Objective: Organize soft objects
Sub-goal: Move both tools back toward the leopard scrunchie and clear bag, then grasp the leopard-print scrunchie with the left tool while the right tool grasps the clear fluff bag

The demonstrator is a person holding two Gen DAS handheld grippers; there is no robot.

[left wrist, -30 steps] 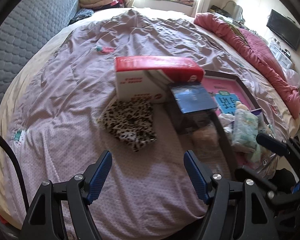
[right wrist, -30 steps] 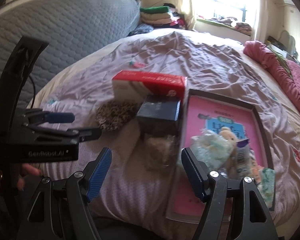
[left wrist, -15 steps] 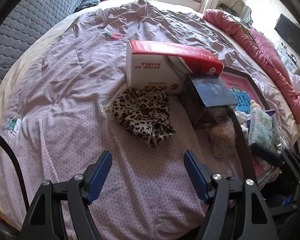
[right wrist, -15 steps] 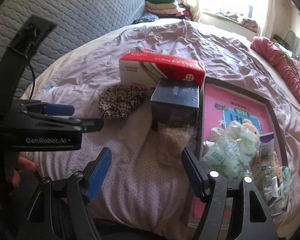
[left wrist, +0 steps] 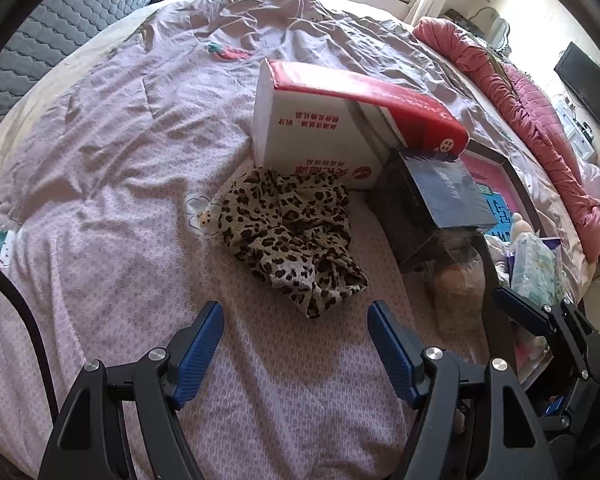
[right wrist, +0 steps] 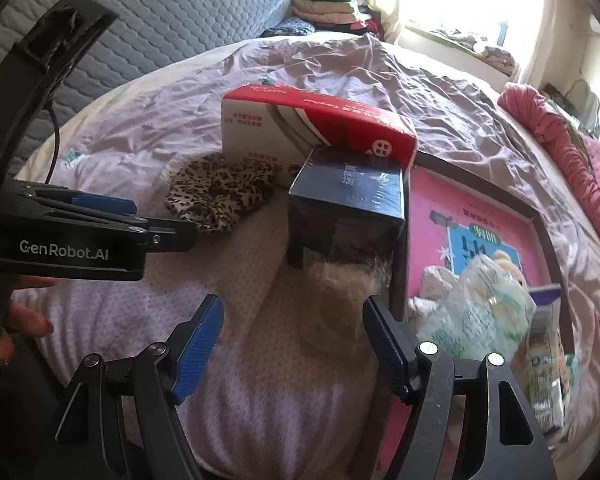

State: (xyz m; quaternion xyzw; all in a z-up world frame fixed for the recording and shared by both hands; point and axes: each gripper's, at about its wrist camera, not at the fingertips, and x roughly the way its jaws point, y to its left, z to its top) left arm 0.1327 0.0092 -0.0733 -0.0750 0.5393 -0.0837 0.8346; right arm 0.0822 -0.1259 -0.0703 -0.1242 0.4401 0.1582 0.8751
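Wrinkled bedsheet lies bare around the leopard cloth, which sits against the red-and-white box. Left tool and right tool hover, jaws apart, empty. Something furry below the dark box is hard to make out.

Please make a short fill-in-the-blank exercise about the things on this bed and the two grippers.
1. The crumpled cloth in front of the left gripper has a ____ print.
2. The top of the white box is ____.
3. Both the left gripper and the right gripper are ____ and hold nothing.

Missing words: leopard; red; open
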